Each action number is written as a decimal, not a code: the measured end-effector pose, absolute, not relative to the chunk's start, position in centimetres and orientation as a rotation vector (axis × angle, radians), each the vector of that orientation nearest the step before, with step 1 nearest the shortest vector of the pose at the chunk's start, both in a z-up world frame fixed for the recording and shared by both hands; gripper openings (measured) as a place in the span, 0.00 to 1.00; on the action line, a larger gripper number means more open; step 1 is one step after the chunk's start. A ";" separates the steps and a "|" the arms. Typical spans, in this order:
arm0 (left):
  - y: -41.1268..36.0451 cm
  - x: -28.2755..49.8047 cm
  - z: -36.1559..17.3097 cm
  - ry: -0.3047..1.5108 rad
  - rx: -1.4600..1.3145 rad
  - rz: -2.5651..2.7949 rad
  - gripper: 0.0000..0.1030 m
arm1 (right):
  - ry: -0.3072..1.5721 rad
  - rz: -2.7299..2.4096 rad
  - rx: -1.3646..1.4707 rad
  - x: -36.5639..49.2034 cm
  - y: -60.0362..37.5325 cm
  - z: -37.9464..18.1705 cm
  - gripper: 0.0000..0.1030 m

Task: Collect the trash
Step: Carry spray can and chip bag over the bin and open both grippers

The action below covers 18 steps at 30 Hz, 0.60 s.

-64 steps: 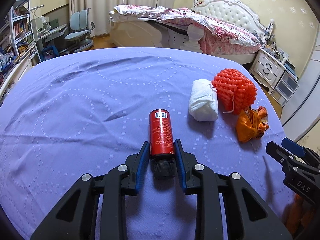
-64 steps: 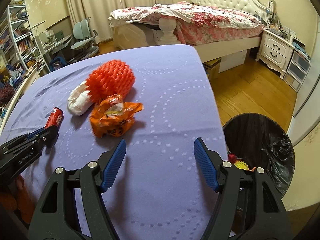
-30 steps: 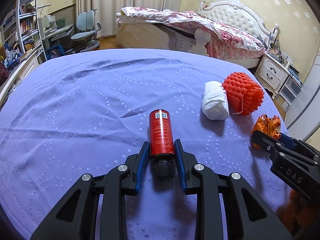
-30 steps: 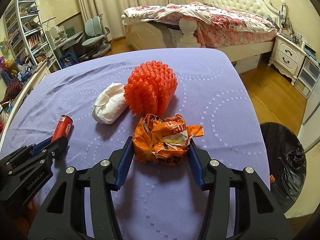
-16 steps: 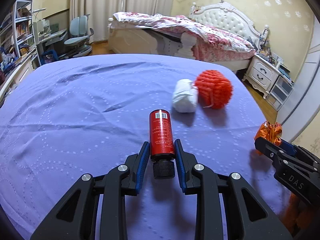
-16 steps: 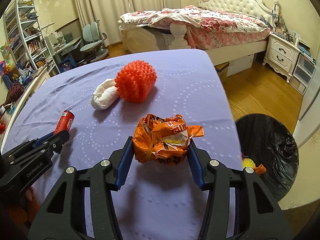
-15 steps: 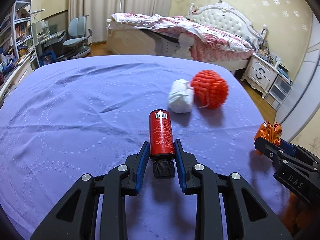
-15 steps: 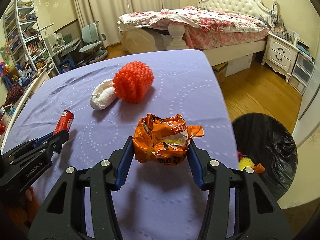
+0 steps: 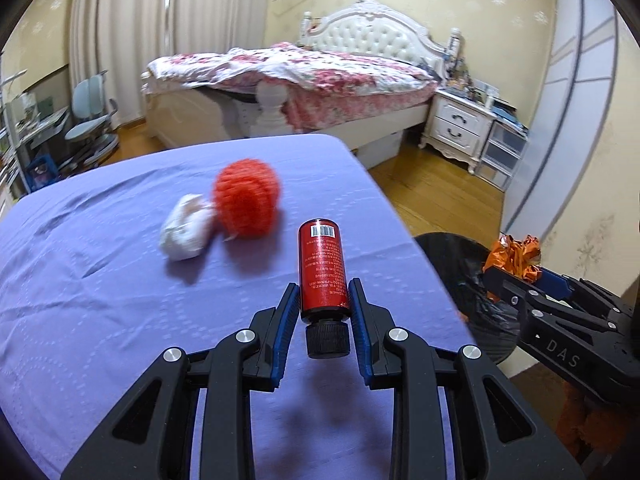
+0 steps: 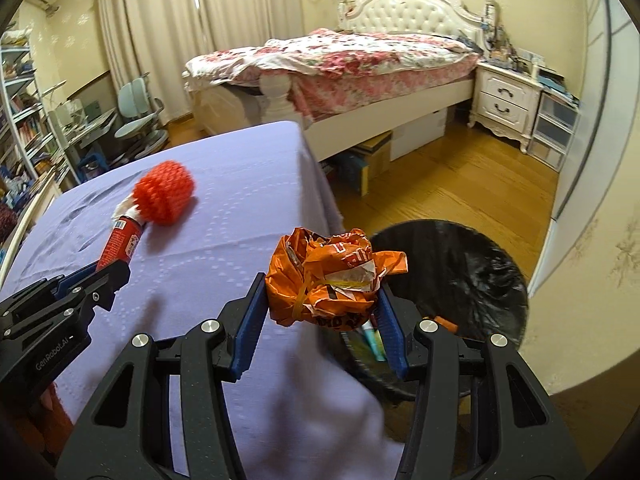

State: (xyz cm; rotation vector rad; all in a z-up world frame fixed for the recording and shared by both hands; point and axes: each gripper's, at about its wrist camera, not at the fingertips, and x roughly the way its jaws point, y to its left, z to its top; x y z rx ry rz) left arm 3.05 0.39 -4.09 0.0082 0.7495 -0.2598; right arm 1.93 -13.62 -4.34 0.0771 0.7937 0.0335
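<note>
My left gripper [image 9: 323, 307] is shut on a red bottle [image 9: 321, 266] with a black cap, held above the purple table's right part. My right gripper [image 10: 320, 312] is shut on a crumpled orange wrapper [image 10: 328, 280], held over the table's right edge beside the black-lined trash bin [image 10: 472, 264]. The bin also shows in the left wrist view [image 9: 452, 252], with the right gripper [image 9: 516, 276] and wrapper [image 9: 516, 254] over it. A red foam net [image 9: 246, 202] and a white wad [image 9: 186, 230] lie on the table.
The purple tablecloth [image 9: 100, 300] covers the table; its right edge drops to the wooden floor [image 10: 460, 184]. A bed [image 10: 352, 68] and white nightstand [image 10: 504, 100] stand beyond. A desk chair [image 10: 138, 120] and shelves [image 10: 24, 128] are at the left.
Both grippers have swung right, away from the table's middle towards the bin, each still holding its item. The bin is now close beneath the right gripper.
</note>
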 end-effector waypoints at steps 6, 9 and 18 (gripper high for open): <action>-4.0 4.3 -4.2 0.745 0.032 -0.335 0.28 | 0.777 -0.037 0.060 2.1 -17.3 -4.2 0.49; -5.9 4.7 -4.3 0.745 0.044 -0.359 0.28 | 0.783 -0.063 0.070 2.4 -19.6 -4.5 0.49; -10.5 6.1 -5.0 0.751 0.102 -0.402 0.28 | 0.791 -0.104 0.111 3.2 -23.4 -5.1 0.49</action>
